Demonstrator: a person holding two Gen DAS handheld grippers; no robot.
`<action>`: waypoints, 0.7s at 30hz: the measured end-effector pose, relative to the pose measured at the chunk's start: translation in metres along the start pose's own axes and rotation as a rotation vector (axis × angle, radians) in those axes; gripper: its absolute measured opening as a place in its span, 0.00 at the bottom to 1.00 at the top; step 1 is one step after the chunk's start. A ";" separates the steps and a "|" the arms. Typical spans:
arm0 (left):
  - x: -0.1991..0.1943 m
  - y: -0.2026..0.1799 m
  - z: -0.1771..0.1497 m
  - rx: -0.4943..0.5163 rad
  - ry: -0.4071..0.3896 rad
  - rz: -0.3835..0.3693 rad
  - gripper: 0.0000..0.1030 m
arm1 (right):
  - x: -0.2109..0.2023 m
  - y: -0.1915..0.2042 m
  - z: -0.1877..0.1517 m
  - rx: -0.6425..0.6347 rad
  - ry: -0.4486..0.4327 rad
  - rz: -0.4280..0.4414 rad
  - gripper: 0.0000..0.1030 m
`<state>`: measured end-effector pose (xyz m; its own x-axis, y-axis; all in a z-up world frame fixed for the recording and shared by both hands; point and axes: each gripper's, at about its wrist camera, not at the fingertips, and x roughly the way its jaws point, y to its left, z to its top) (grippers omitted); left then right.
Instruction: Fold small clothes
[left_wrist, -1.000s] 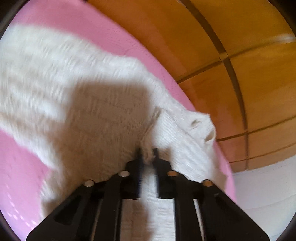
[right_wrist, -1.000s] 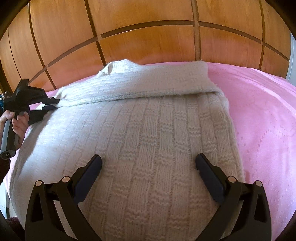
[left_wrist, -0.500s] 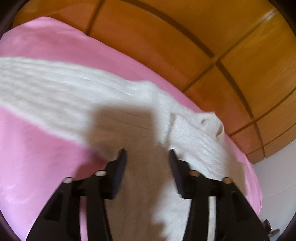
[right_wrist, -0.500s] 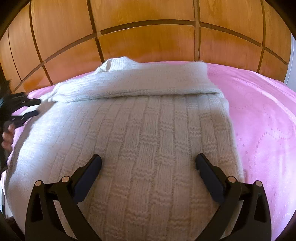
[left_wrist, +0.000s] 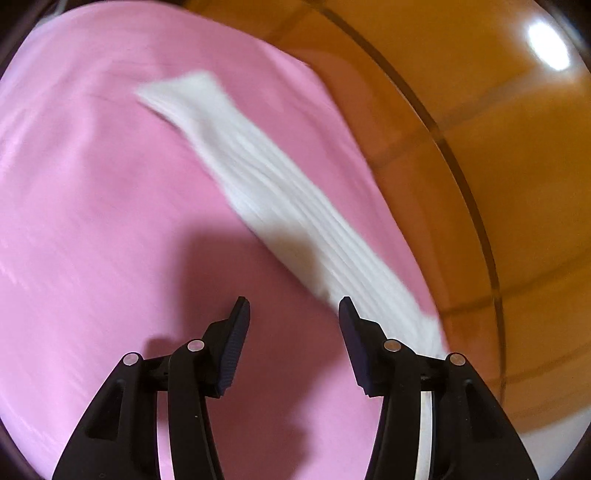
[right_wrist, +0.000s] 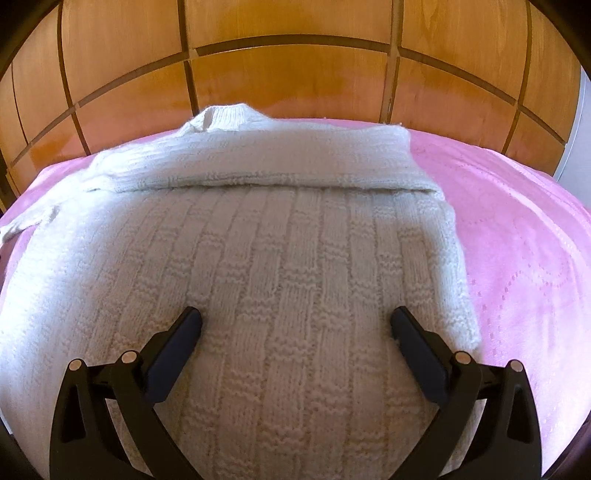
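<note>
pink bedspread (right_wrist: 517, 229) under wooden headboard (right_wrist: 295, 85). cream knitted sweater (right_wrist: 258, 258) lies mid-bed, one sleeve across. left tool (left_wrist: 291, 317), right tool (right_wrist: 295, 325) both wide, empty. next: pinch hem corners evenly.

A home bedroom: a pink bedspread (right_wrist: 517, 258) against a panelled wooden headboard (right_wrist: 295, 74).

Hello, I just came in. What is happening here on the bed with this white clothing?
A person is folding a white knitted sweater on a pink bedspread, using a handheld gripper in each hand. One sleeve already lies folded across the top of the sweater. The right gripper is open above the sweater's body, holding nothing. The left gripper is also open and empty, over the bedspread beside a blurred white strip of the garment.
</note>
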<state>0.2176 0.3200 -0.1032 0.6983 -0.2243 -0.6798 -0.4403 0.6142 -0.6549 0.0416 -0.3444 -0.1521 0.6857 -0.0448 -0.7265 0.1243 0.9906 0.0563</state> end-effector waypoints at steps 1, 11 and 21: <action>-0.001 0.008 0.011 -0.042 -0.006 -0.012 0.47 | 0.000 0.000 0.000 0.001 -0.001 0.001 0.98; 0.010 0.053 0.087 -0.234 -0.090 0.029 0.30 | 0.000 0.001 0.000 -0.002 -0.004 -0.005 0.98; 0.005 -0.015 0.053 0.047 -0.086 -0.032 0.06 | 0.000 0.000 0.001 -0.003 -0.004 -0.003 0.98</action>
<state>0.2577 0.3502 -0.0794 0.7585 -0.1794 -0.6265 -0.3914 0.6433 -0.6580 0.0423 -0.3441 -0.1518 0.6881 -0.0483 -0.7240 0.1245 0.9908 0.0523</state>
